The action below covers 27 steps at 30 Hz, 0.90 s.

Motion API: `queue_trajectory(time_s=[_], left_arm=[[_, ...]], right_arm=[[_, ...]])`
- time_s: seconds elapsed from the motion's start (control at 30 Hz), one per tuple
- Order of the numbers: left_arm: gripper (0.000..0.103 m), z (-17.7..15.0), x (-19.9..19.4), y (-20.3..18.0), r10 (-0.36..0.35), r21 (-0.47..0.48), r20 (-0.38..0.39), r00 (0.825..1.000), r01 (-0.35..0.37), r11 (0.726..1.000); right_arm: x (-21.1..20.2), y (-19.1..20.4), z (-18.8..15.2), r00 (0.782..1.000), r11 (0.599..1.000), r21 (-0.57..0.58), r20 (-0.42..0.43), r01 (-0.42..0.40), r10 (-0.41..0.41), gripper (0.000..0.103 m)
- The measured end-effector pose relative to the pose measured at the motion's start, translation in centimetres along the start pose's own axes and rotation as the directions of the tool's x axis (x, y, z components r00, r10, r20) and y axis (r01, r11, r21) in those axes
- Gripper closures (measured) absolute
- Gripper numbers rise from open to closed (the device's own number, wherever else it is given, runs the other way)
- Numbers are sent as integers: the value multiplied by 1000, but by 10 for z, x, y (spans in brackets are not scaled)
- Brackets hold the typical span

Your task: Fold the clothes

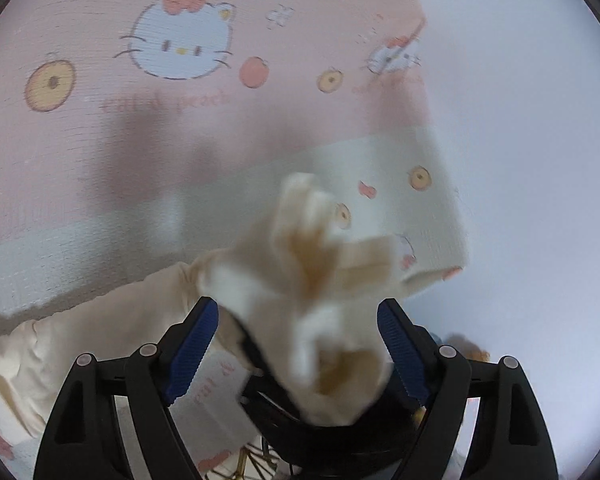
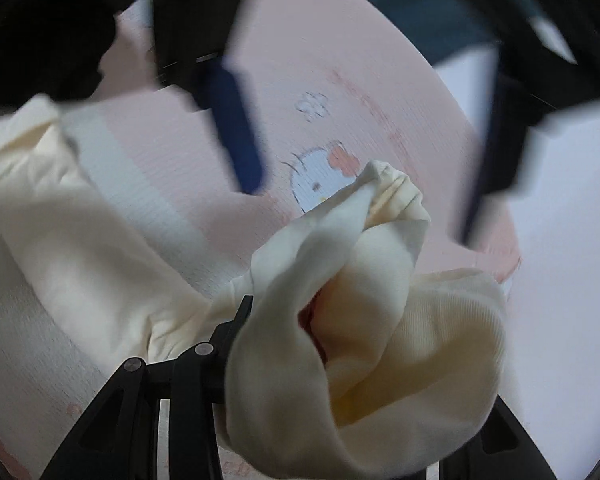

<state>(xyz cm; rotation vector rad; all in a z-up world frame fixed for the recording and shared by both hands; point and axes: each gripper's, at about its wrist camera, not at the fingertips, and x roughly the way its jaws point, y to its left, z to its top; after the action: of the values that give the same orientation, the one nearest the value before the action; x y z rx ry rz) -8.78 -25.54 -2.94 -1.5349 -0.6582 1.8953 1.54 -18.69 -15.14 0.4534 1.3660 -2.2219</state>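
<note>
A cream garment (image 1: 312, 280) hangs bunched and blurred in front of the left wrist camera, and more of it trails down to the left (image 1: 80, 340). My left gripper (image 1: 300, 312) is open, its blue pads (image 1: 196, 344) wide apart beside the cloth without pressing on it. In the right wrist view the same garment (image 2: 360, 340) is draped over my right gripper (image 2: 320, 320), which is shut on it. The cloth hides that gripper's fingertips. A sleeve-like part (image 2: 80, 240) lies out to the left. The left gripper's blue pad (image 2: 236, 140) shows above, with nothing between the fingers.
A pink blanket with cartoon cat and fruit prints (image 1: 180, 92) lies underneath, its white edge folded over (image 1: 412, 208). A plain white surface (image 1: 540, 160) runs along the right. A dark blue-grey shape (image 2: 420, 20) sits at the far edge. A gold wire object (image 1: 252, 464) shows low down.
</note>
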Motion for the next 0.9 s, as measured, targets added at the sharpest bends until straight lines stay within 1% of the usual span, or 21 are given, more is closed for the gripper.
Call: queue_trajectory(time_s=[0.1, 0.13, 0.23, 0.27, 0.33, 0.37, 0.4, 0.43, 0.47, 0.5, 0.53, 0.6, 0.63, 0.7, 0.77, 0.8, 0.9], left_arm=[[22, -2, -1, 0, 44, 36, -40, 998, -43, 998], [22, -2, 0, 1, 76, 35, -53, 996, -74, 997], [22, -6, 9, 8, 106, 33, -98, 990, -103, 994], [22, -5, 10, 11, 96, 22, -96, 991, -94, 995], [22, -3, 11, 24, 79, -28, -85, 993, -81, 996], [26, -2, 12, 31, 77, -54, -80, 994, -82, 995], [30, -1, 12, 38, 72, -70, -73, 995, -77, 995], [42, -1, 12, 43, 67, -85, -67, 996, -72, 994], [47, -1, 13, 47, 59, -98, -65, 996, -65, 993], [49, -2, 13, 51, 51, -110, -64, 997, -58, 992], [52, -2, 13, 54, 43, -122, -63, 997, -51, 991], [53, -5, 13, 55, 66, -116, -60, 996, -72, 991], [53, -5, 13, 56, 93, -116, -58, 994, -99, 988], [53, -5, 13, 59, 130, -115, -66, 989, -137, 984], [53, -5, 14, 65, 170, -126, -66, 983, -177, 976], [53, -5, 14, 68, 177, -132, -64, 982, -184, 974], [53, -10, 16, 78, 167, -159, -56, 984, -174, 972]], right_arm=[[0, 19, 5, 1000, 994, -105, 18, 23, -22, 63], [0, 26, 7, 999, 990, -141, 23, 31, -28, 63], [-2, 38, 11, 999, 980, -194, 39, 39, -32, 63], [-4, 42, 12, 998, 977, -207, 44, 43, -34, 63], [-1, 45, 13, 998, 973, -228, 49, 45, -35, 63], [0, 48, 13, 998, 971, -234, 50, 55, -45, 63], [0, 49, 12, 998, 969, -238, 46, 62, -52, 59], [1, 50, 11, 998, 968, -241, 40, 66, -58, 51], [2, 50, 8, 998, 968, -242, 32, 63, -57, 47], [3, 51, 5, 998, 969, -241, 24, 60, -56, 41], [4, 51, 1, 998, 969, -239, 18, 60, -57, 38], [5, 51, -9, 998, 970, -234, 11, 61, -60, 37], [5, 50, -14, 998, 972, -226, 8, 57, -57, 37], [3, 45, -24, 1000, 982, -184, 2, 27, -28, 37], [5, 38, -31, 1000, 994, -112, 1, -19, 19, 37], [10, 35, -35, 1000, 997, -78, -3, -26, 26, 37], [25, 32, -42, 999, 999, -29, -32, -16, 15, 38]])
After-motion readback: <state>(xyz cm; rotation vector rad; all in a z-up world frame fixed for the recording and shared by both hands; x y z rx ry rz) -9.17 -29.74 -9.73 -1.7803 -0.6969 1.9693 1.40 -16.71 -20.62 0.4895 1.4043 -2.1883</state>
